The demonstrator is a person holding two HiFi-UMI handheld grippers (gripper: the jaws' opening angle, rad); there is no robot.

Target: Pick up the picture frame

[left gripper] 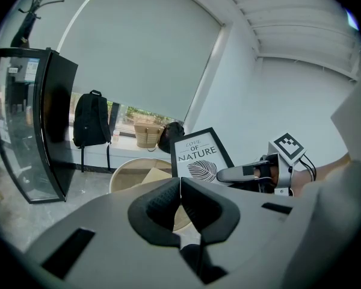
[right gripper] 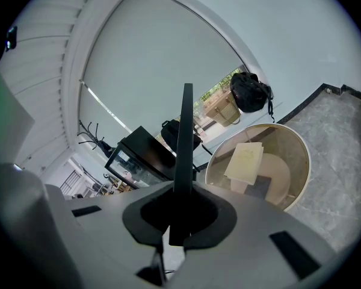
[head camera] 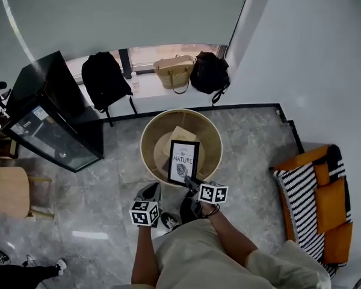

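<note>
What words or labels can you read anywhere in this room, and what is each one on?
"OF NATURE", under a smaller word that looks like "LOVE": on the print in the picture frame.
Sticker on the black glass cabinet: too small to read.
Marker cubes: black-and-white square patterns only, no letters.

One picture frame (head camera: pixel 183 161). Two grippers: the left gripper (head camera: pixel 151 189) and the right gripper (head camera: pixel 189 181). One round glass table (head camera: pixel 142 146). Two black bags: a backpack (head camera: pixel 103 80) and a second bag (head camera: pixel 209 72). One woven basket bag (head camera: pixel 174 72), one glass cabinet (head camera: pixel 54 122), one wooden stool (head camera: pixel 9 191), one orange sofa (head camera: pixel 330 206).
</note>
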